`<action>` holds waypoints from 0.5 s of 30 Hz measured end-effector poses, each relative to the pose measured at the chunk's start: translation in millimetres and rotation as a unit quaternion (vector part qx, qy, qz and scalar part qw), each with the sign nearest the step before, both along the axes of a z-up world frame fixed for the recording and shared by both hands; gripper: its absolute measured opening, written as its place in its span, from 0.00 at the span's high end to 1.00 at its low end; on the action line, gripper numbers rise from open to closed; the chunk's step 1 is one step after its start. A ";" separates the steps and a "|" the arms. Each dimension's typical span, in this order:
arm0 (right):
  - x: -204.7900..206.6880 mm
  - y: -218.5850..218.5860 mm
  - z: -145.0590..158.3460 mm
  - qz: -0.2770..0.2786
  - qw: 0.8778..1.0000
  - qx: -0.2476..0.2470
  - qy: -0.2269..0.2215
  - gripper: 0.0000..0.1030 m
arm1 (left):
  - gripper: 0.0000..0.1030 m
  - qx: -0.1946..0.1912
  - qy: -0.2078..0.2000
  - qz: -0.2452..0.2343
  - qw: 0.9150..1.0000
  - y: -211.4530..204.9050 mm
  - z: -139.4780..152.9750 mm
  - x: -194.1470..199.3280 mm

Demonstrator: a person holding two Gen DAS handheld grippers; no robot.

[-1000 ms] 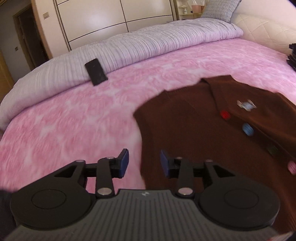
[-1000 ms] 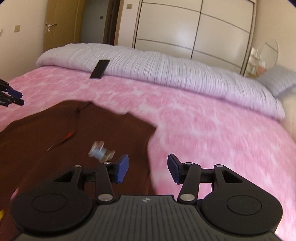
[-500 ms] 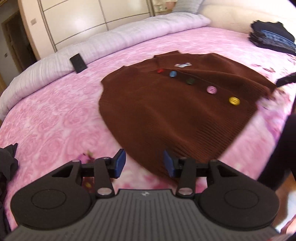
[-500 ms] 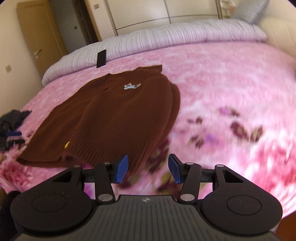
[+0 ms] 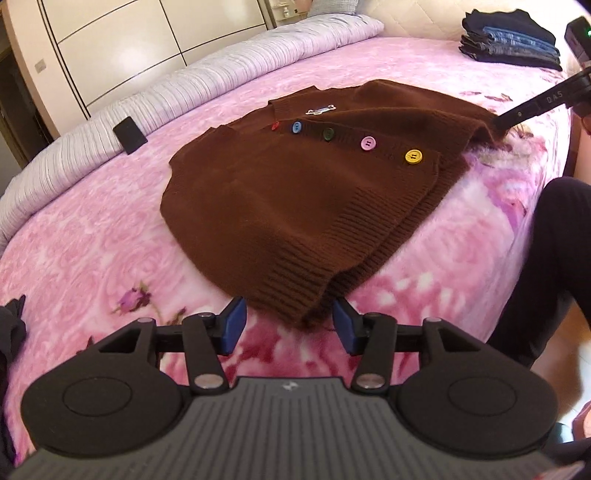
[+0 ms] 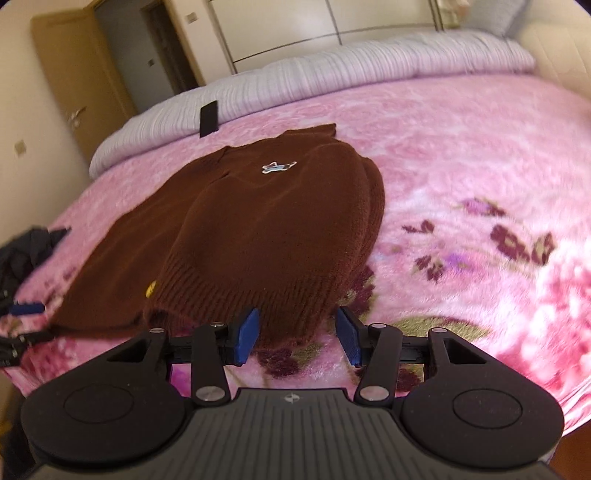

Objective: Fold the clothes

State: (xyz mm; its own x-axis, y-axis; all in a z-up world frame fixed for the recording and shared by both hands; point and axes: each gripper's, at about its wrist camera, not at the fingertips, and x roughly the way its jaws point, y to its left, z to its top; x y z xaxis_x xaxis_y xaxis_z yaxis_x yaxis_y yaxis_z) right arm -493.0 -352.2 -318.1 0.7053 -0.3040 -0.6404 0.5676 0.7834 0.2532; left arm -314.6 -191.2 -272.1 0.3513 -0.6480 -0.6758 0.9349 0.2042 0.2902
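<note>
A brown knit cardigan [image 5: 295, 184] with several coloured buttons lies flat on the pink floral blanket [image 5: 92, 229], sleeves folded in. It also shows in the right wrist view [image 6: 266, 221]. My left gripper [image 5: 288, 330] is open and empty, with the near corner of the ribbed hem between its blue pads. My right gripper [image 6: 297, 336] is open and empty, with the other hem corner just in front of its pads. The right gripper's fingers also show at the far right of the left wrist view [image 5: 535, 105].
A stack of folded dark clothes [image 5: 509, 33] sits at the far right of the bed. A black phone-like slab [image 5: 129, 134] lies on the grey striped quilt [image 5: 221, 74]. A dark garment [image 6: 26, 251] lies at the left. A person's dark-clad leg [image 5: 546, 266] stands beside the bed.
Both grippers have pulled back from the cardigan's shoulders to its hem, staying open. The cardigan now lies fully in view ahead of them.
</note>
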 end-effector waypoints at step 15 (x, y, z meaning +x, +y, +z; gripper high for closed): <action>15.1 37.4 -13.2 0.017 0.987 -0.150 0.051 0.38 | 0.99 -0.067 0.046 0.113 0.990 8.3 36.6 29.4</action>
State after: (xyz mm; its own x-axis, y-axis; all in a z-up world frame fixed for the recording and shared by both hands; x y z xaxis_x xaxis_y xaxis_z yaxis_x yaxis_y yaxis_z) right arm -478.0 -314.8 -331.3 0.6551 -0.4687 -0.5926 0.5504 0.8334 -0.0507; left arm -285.2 -183.0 -235.5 0.4392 -0.6456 -0.6248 0.8818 0.4428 0.1623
